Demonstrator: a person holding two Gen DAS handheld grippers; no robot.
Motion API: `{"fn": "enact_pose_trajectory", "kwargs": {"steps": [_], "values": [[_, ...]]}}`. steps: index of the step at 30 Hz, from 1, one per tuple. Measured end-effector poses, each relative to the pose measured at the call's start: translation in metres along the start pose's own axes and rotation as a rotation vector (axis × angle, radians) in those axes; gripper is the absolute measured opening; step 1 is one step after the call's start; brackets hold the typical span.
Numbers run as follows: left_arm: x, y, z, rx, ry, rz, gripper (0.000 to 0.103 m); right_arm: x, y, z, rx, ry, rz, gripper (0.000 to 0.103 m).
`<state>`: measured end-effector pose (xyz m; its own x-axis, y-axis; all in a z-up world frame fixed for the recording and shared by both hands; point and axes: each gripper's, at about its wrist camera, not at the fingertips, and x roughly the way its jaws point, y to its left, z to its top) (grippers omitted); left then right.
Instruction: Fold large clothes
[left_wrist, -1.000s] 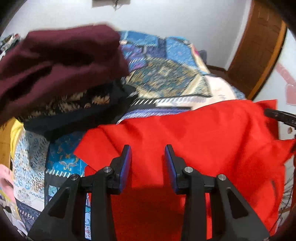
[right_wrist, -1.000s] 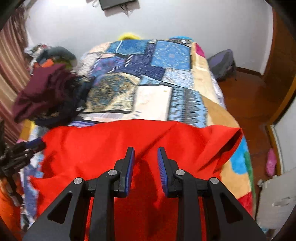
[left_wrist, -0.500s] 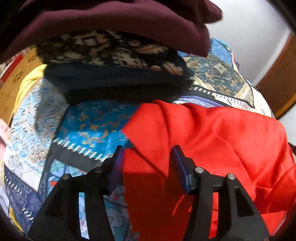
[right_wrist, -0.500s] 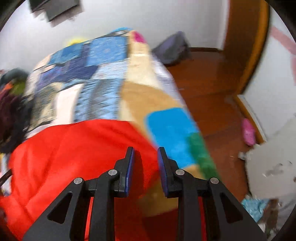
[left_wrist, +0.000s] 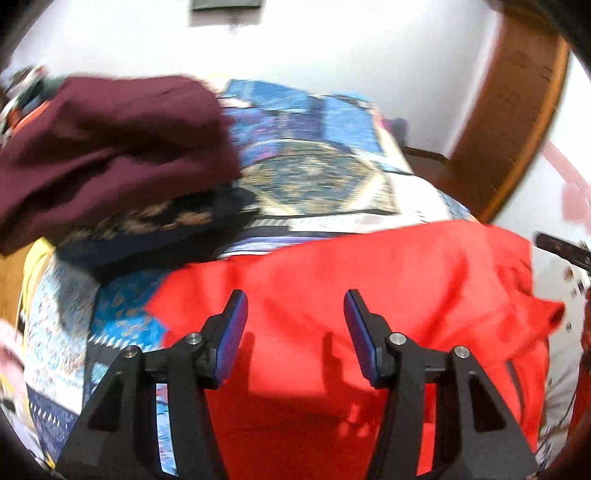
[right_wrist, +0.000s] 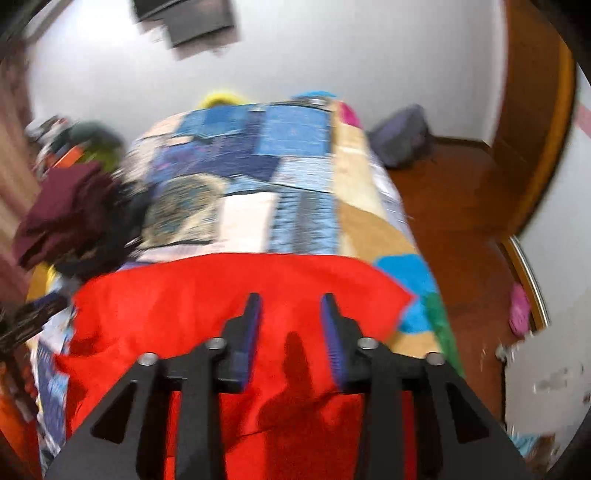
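Hovering above the near end of the bed, the left gripper (left_wrist: 293, 317) has its blue-padded jaws standing apart with nothing between them; they have just been opening. Beneath them the red garment (left_wrist: 369, 295) lies spread over the patchwork bedspread (left_wrist: 314, 173), a bright plain cloth with soft creases, one pointed corner at nine o'clock and a rumpled, hanging edge at three o'clock.

From the right wrist, the right gripper (right_wrist: 290, 321) likewise has its jaws parted and empty, having just been opening, above the same red garment (right_wrist: 221, 295). Here the cloth's far edge runs straight across the bed, ending in a point at three o'clock, and its near part drapes down off the bed's end.

Farther off, at ten o'clock, a maroon garment (left_wrist: 110, 147) sits heaped on a dark patterned cloth (left_wrist: 155, 225). Beyond, the bedspread (right_wrist: 288, 166) stretches toward the white wall (right_wrist: 332, 55). At two o'clock a grey bag (right_wrist: 402, 140) rests on the wooden floor (right_wrist: 461, 221).
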<state>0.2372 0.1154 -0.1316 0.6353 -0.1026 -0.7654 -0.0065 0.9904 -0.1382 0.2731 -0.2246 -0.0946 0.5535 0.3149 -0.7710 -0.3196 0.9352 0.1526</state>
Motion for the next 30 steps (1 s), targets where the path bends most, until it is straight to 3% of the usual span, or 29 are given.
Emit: {"fn": "enact_pose_trajectory", "kwargs": {"steps": [1,7,12,14,23,30], "values": [[0.003,-0.009,-0.002,0.023,0.013,-0.012,0.054,0.002,0.009,-0.003,-0.021,0.002,0.014,0.044],[0.017,-0.035,-0.033,0.064,0.108,-0.068,0.055,0.020,0.046,-0.036,-0.118,0.087,0.061,0.044],[0.024,-0.033,-0.067,0.063,0.174,-0.043,0.056,0.026,0.048,-0.061,-0.133,0.133,0.054,0.048],[0.017,-0.031,-0.076,0.062,0.171,-0.038,0.059,0.025,0.044,-0.065,-0.100,0.142,0.056,0.058],[-0.020,0.018,-0.078,-0.045,0.133,0.063,0.062,0.008,0.021,-0.077,-0.003,0.175,0.099,0.059],[-0.041,0.075,-0.063,-0.230,0.040,0.122,0.073,-0.011,-0.003,-0.061,0.055,0.094,0.023,0.059]]}}
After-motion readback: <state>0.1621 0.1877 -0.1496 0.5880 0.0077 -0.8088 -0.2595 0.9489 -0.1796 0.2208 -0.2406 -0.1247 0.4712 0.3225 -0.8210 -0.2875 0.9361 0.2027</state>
